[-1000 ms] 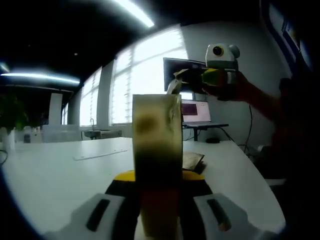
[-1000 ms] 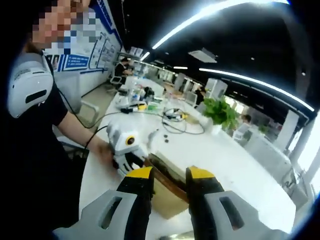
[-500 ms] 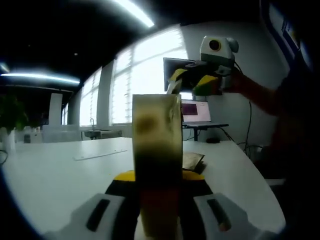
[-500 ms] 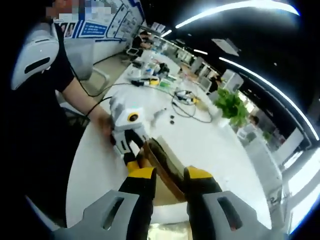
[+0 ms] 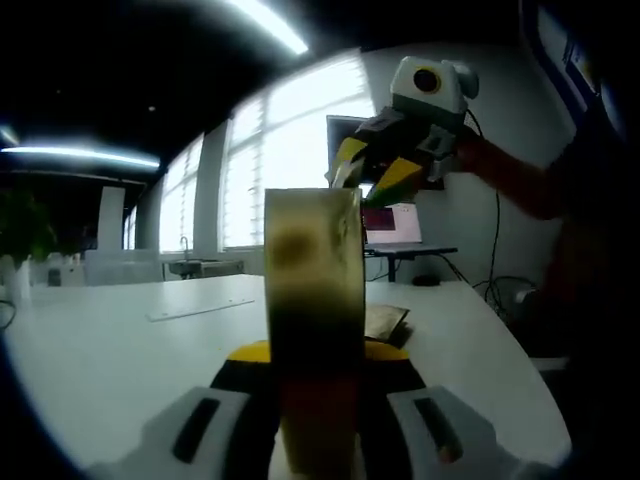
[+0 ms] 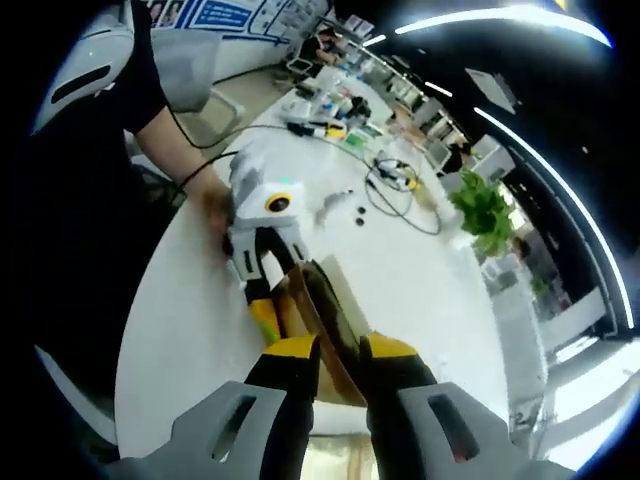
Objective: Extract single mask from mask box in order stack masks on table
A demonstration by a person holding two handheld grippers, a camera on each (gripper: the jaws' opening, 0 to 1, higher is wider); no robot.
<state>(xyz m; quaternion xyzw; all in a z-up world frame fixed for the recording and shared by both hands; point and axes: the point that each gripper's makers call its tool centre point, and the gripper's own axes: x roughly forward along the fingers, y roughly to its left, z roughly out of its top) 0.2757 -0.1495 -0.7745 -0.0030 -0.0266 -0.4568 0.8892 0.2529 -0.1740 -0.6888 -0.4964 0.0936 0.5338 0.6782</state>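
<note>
Although the mask box [image 5: 312, 330] stands upright on the white table [image 5: 120, 350], it is held there by the left tool [image 5: 315, 360], whose yellow-tipped jaws are clamped on its lower sides. In the left gripper view the box's narrow face rises straight up between those jaws. Just beyond it, on the table, lies a small flat brownish thing [image 5: 385, 322]; whether it is a mask already pulled out I cannot tell.

The right tool [image 5: 375, 170] comes down at the box's top edge from above. In the right gripper view its jaws stand a little apart, one to each side of the box's open top [image 6: 325, 305], and I cannot tell whether anything is pinched between them. The left tool [image 6: 262, 300] shows there from the far side, gripping the box.

Judged from this, the pull of a mask is only being set up: no mask is clearly out, and no stack is plainly formed.

Farther off are a laptop [image 5: 392, 225] and bright windows [image 5: 290, 150].
</note>
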